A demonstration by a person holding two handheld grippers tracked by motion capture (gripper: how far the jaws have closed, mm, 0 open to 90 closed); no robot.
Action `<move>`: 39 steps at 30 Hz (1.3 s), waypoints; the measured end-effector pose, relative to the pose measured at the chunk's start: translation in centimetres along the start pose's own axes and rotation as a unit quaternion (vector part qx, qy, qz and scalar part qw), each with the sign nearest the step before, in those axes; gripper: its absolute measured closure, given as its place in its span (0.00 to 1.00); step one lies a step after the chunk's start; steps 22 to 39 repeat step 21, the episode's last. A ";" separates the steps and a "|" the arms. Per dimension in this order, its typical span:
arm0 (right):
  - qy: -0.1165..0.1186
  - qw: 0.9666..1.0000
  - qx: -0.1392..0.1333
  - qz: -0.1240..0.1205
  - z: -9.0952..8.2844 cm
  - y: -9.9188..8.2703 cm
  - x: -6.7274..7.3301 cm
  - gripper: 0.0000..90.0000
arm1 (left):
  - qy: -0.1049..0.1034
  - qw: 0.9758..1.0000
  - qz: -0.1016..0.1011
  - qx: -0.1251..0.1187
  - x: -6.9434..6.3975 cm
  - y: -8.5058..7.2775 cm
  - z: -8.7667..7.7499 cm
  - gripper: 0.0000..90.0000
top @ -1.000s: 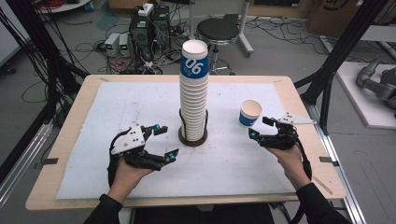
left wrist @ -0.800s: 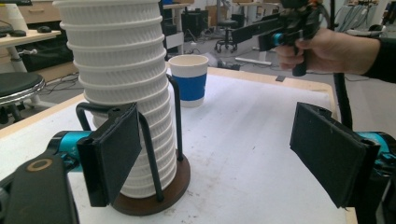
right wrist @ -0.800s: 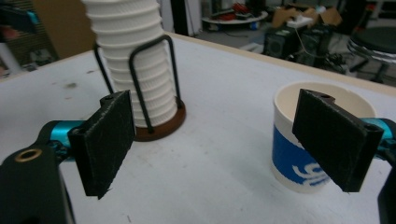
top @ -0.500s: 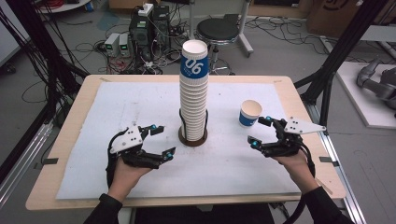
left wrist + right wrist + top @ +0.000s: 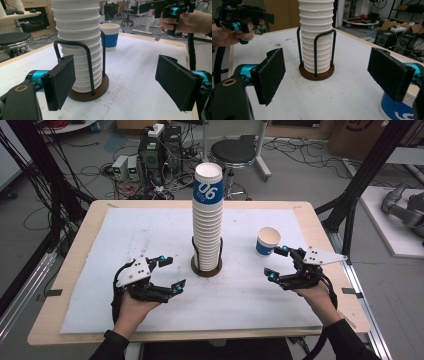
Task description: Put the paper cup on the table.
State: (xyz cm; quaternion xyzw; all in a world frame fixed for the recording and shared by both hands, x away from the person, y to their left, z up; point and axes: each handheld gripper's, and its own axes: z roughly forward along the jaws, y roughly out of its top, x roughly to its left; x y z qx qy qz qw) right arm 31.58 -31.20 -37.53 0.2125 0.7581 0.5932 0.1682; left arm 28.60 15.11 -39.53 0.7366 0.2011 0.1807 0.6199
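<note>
right hand-held gripper (image 5: 276, 263) drawn back from single cup (image 5: 268, 241), jaws apart and just closing slightly, left hand-held gripper (image 5: 172, 272) apart, unmoved

Cup stack (image 5: 207, 215) stands upright in its wire holder (image 5: 206, 262) at centre of the table (image 5: 65, 270), on the mat (image 5: 150, 230). Single cup (image 5: 268, 241) sits upright to the stack's right, well apart from it. Left gripper (image 5: 170, 272) lies near the holder's base, front-left of it; right gripper (image 5: 277, 263) is just in front of the single cup, w/ the cup beside one jaw, not btwn them. Stool (image 5: 239, 152) and electronics boxes (image 5: 150, 150) stand on the floor behind the table's far edge.
</note>
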 end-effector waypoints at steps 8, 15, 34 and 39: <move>0.002 1.000 0.009 0.001 0.1 -0.2 0.0 0.17 | -0.001 1.000 -0.002 0.008 0.1 -0.1 0.1 0.18; 0.000 1.000 0.015 0.001 0.3 -0.4 -0.1 0.17 | 0.000 1.000 -0.003 0.008 0.2 -0.2 0.2 0.18; 0.004 1.000 0.017 0.000 0.6 -0.5 -0.2 0.17 | 0.004 1.000 -0.005 0.011 0.3 -0.3 0.2 0.18; 0.004 1.000 0.017 0.000 0.6 -0.5 -0.2 0.17 | 0.004 1.000 -0.005 0.011 0.3 -0.3 0.2 0.18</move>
